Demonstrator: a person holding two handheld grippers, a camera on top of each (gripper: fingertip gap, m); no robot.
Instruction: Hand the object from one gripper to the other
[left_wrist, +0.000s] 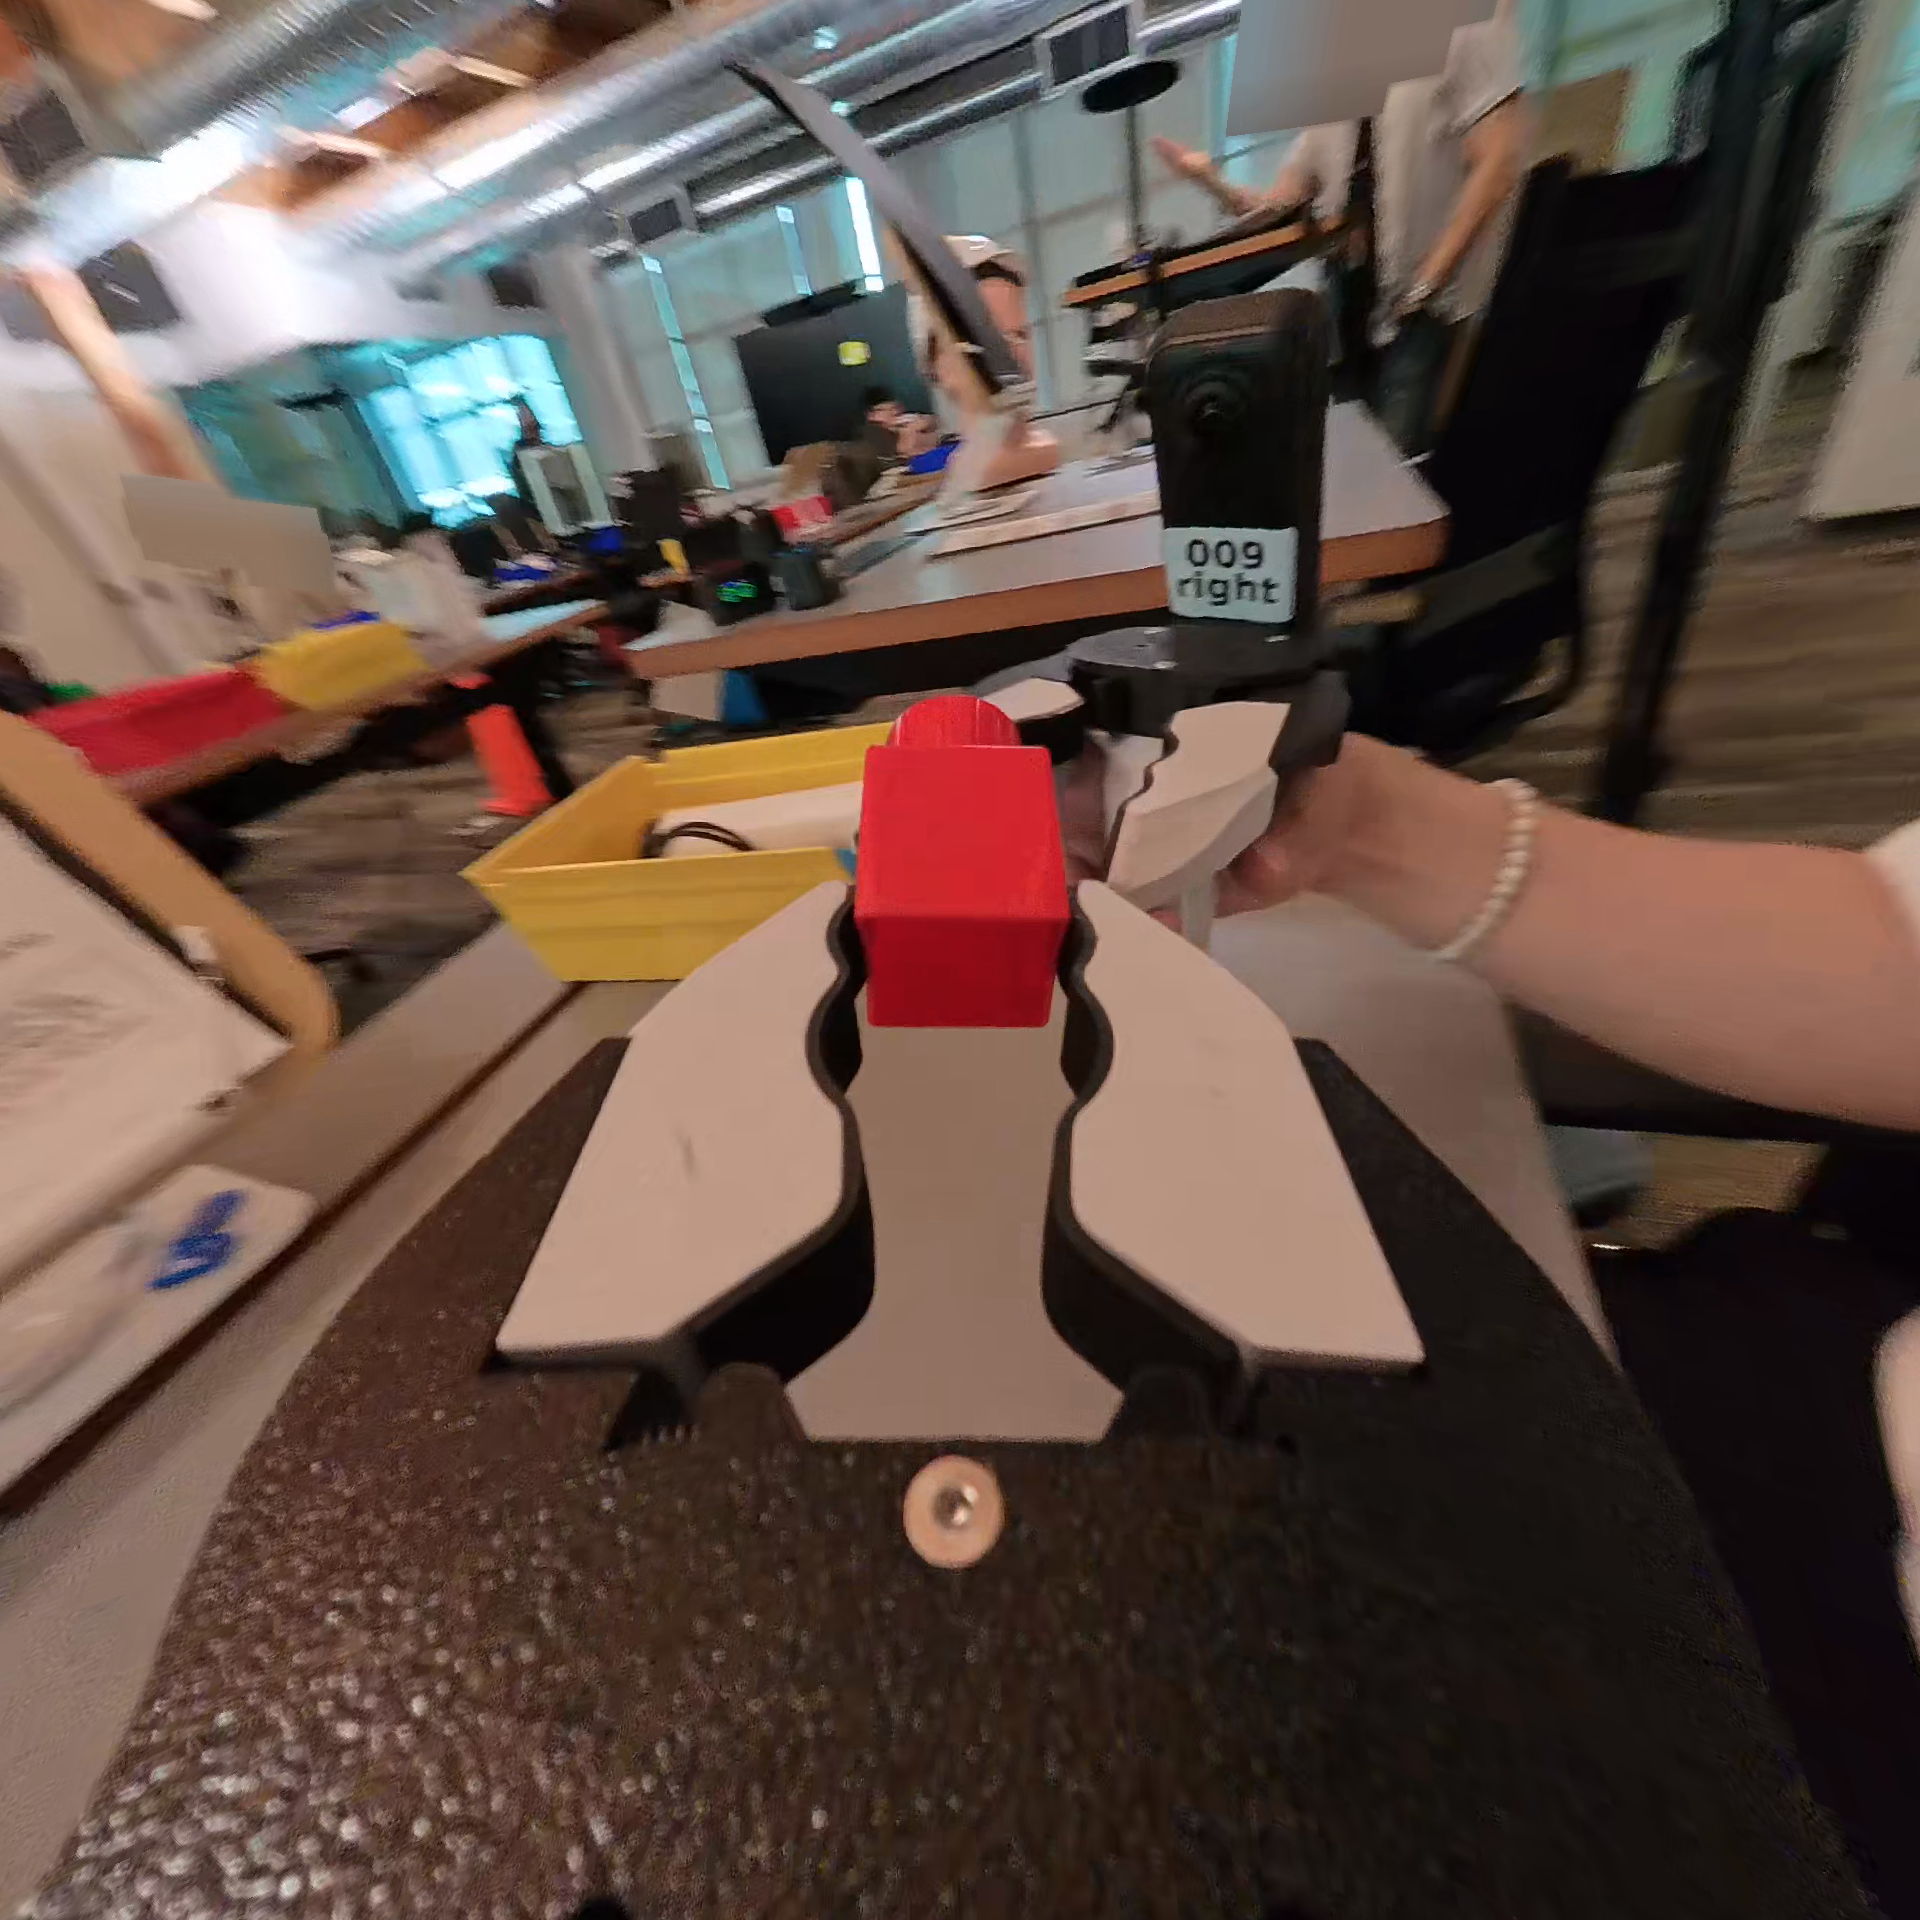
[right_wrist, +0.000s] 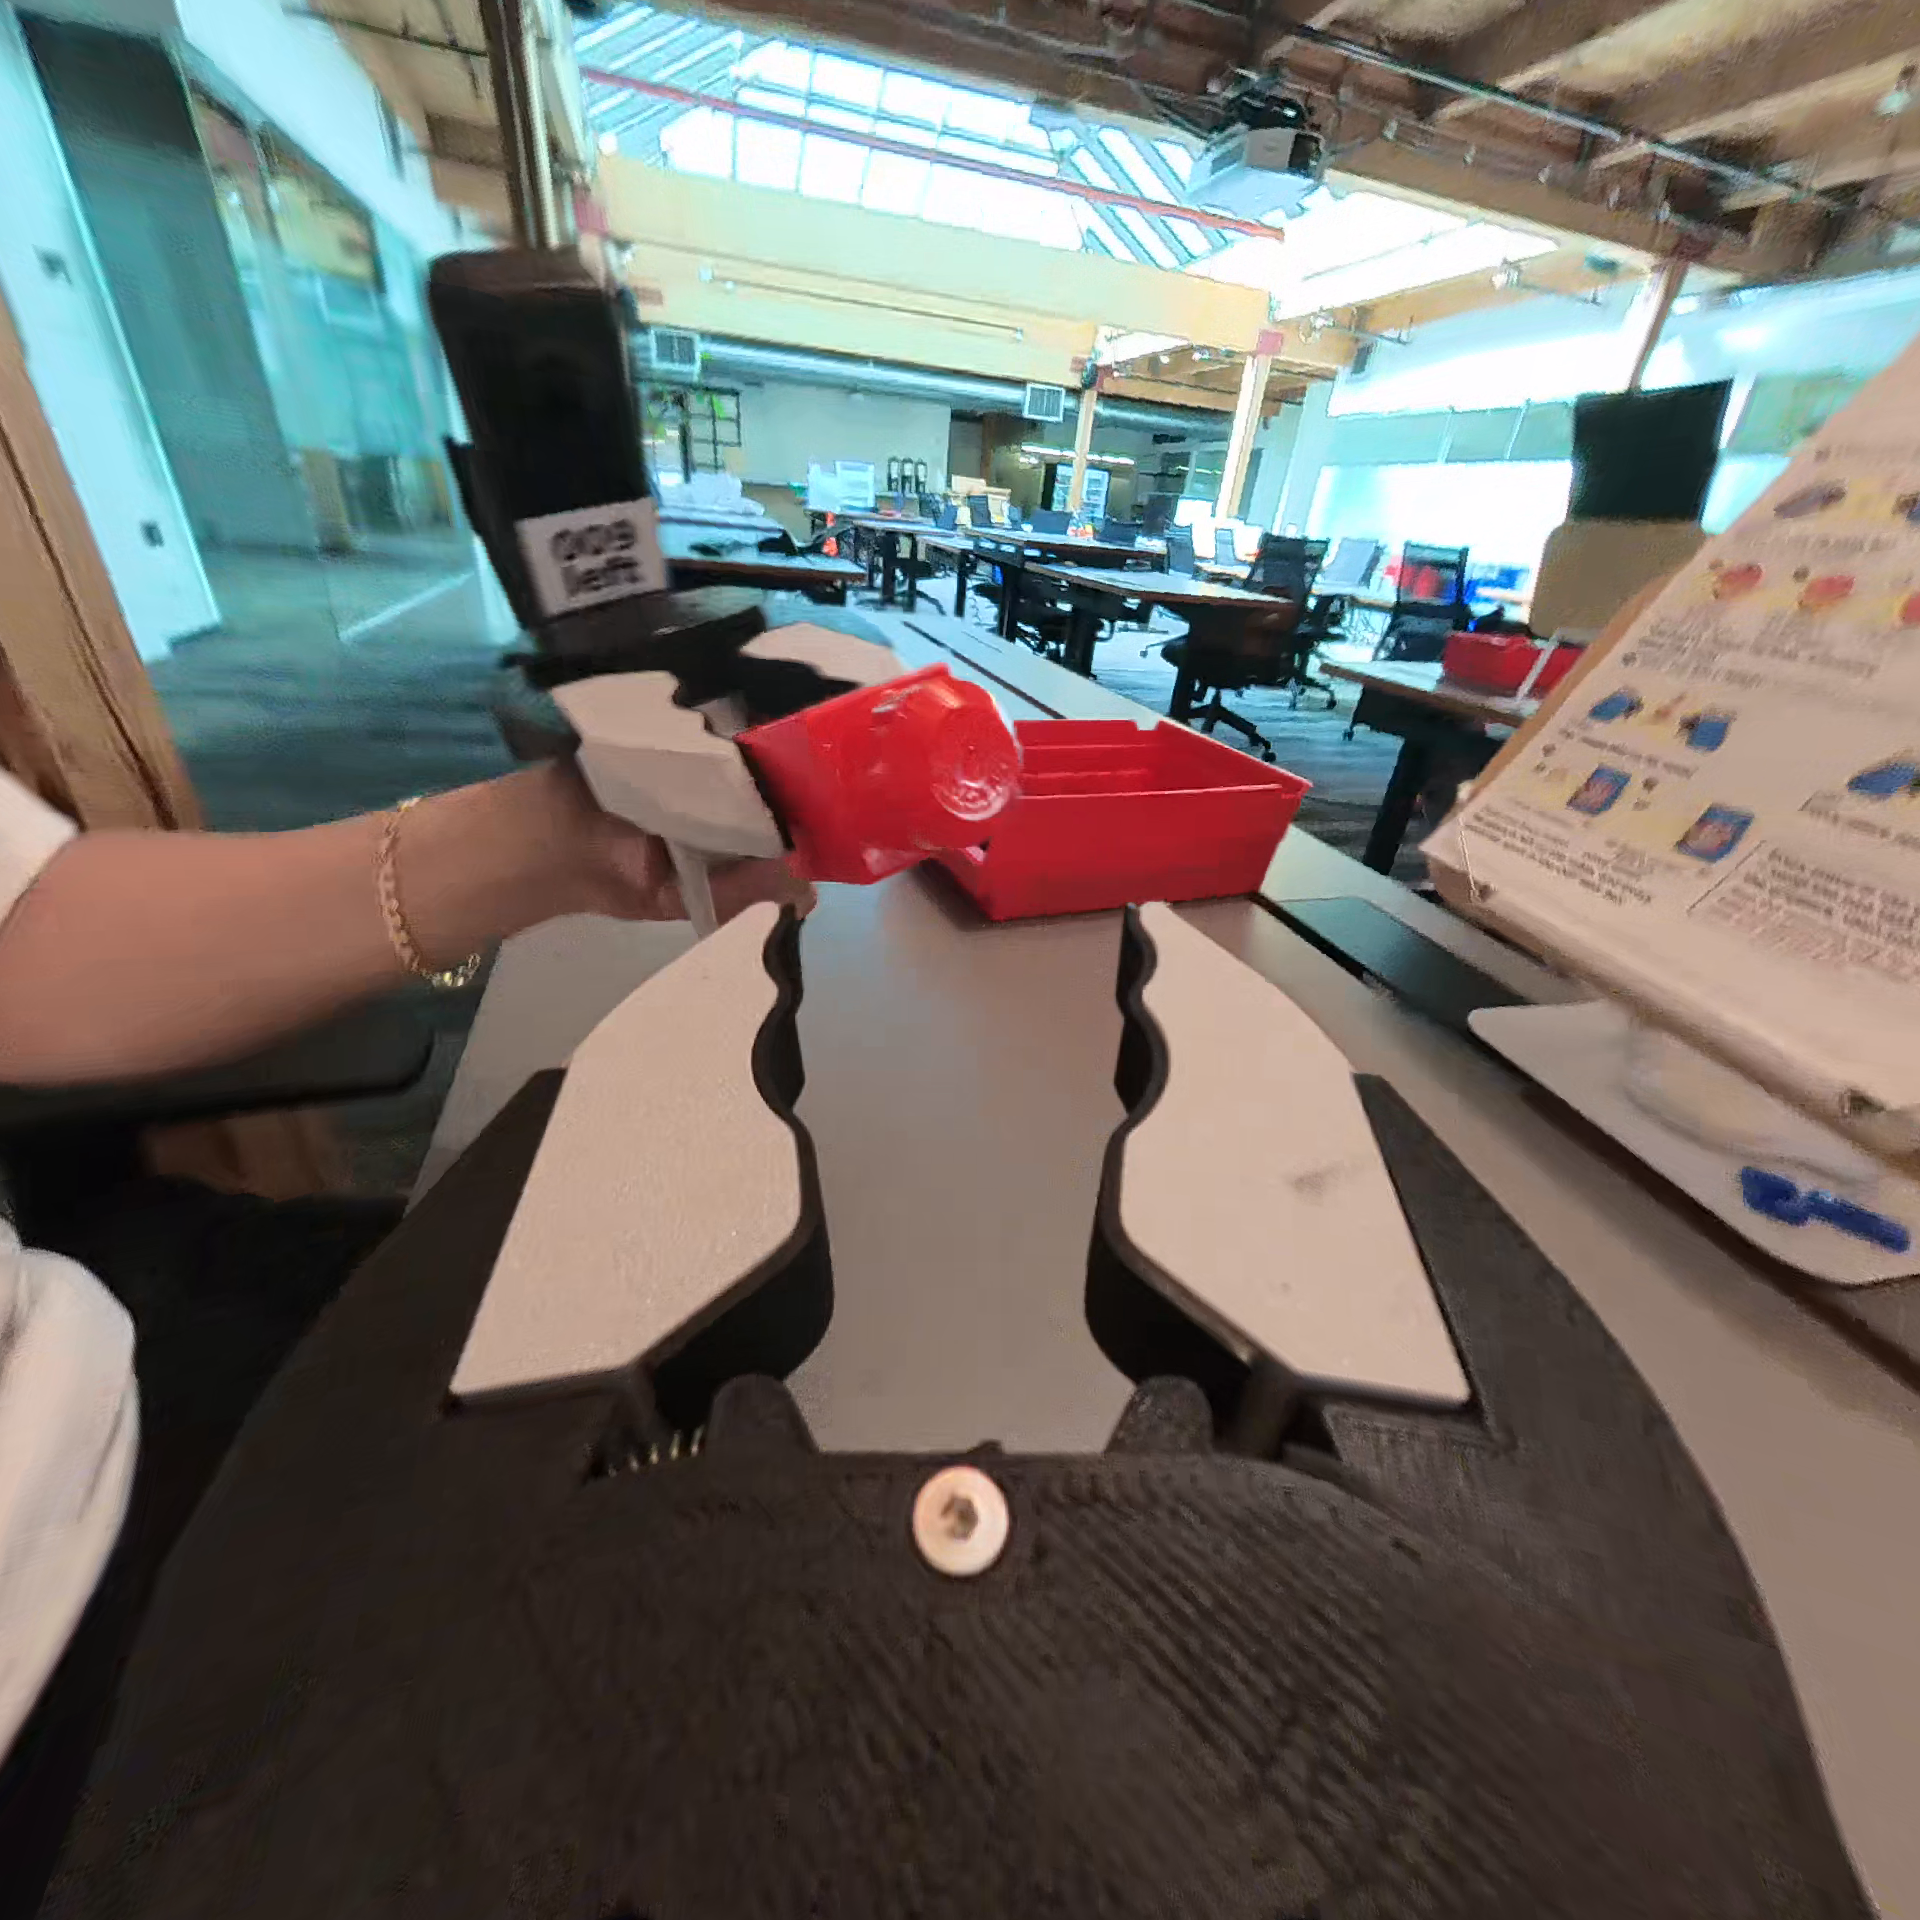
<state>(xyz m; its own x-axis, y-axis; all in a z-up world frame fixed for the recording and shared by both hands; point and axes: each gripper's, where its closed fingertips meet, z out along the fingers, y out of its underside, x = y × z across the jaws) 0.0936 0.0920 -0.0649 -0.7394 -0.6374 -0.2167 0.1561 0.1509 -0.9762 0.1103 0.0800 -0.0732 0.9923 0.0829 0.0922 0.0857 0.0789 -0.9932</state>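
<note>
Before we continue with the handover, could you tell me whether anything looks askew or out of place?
Nothing is damaged or spilled. The red block with a round knob sits gripped between the left gripper fingertips. The right gripper is open and empty. The yellow bin and red bin rest flat on the table.

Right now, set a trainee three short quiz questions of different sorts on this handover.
1. True or false: the right gripper is shut on the red block.
2. Which bin lies behind the block in the left wrist view? A) the yellow bin B) a green bin C) a blue bin
3. Fill in: in the right wrist view, the block's round knob end points away from the ____ gripper.

Key:
1. False: its jaws stand open and empty, and the left gripper holds the block.
2. A
3. left
</note>
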